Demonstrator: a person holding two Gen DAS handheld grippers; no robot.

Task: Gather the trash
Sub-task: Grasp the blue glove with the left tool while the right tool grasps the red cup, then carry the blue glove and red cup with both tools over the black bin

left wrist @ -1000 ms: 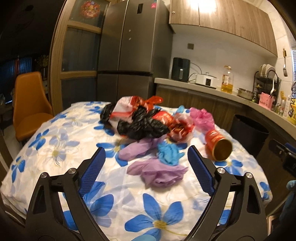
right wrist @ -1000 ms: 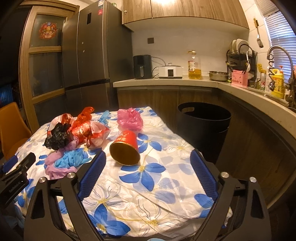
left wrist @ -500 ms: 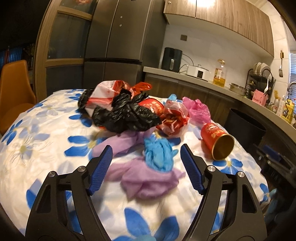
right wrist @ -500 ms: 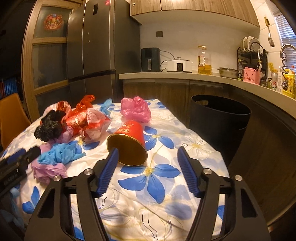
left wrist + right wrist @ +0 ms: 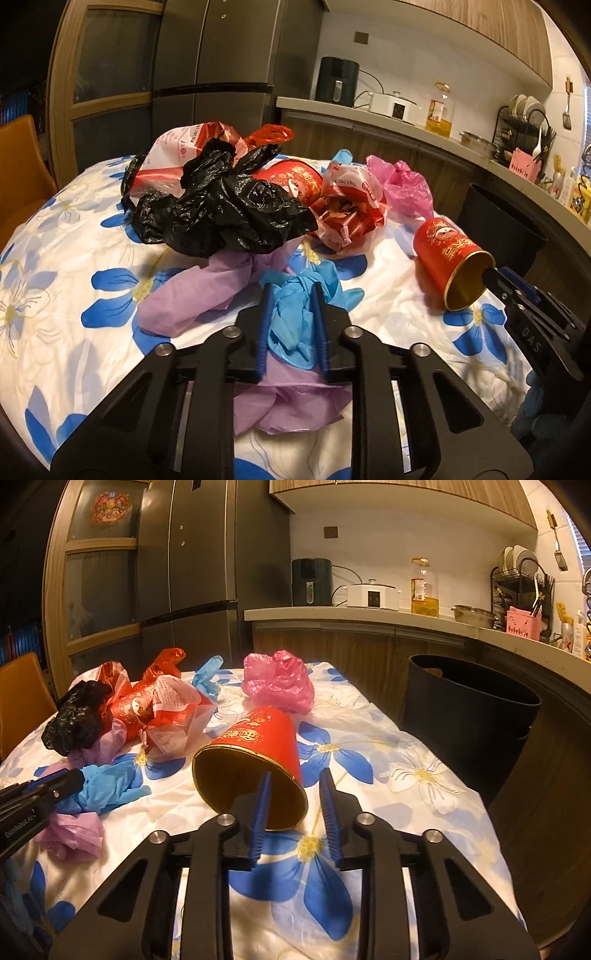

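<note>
Trash lies on a table under a white cloth with blue flowers. My left gripper is closing, and its blue pads squeeze a crumpled blue glove that lies on purple gloves. A red paper cup lies on its side with its gold mouth toward my right gripper. Those jaws are closing too: one finger sits inside the cup's mouth, the other outside, with the cup's wall between them and a gap left. In the left wrist view the same cup shows the right gripper's fingertip at its rim.
Behind the gloves are a black bag, red-and-white bags, another red cup and a pink bag. A black bin stands right of the table by the counter. An orange chair is at the left.
Both grippers have come forward and down onto the table. The left jaws narrowed around the blue glove. The right jaws narrowed around the red cup's rim.
</note>
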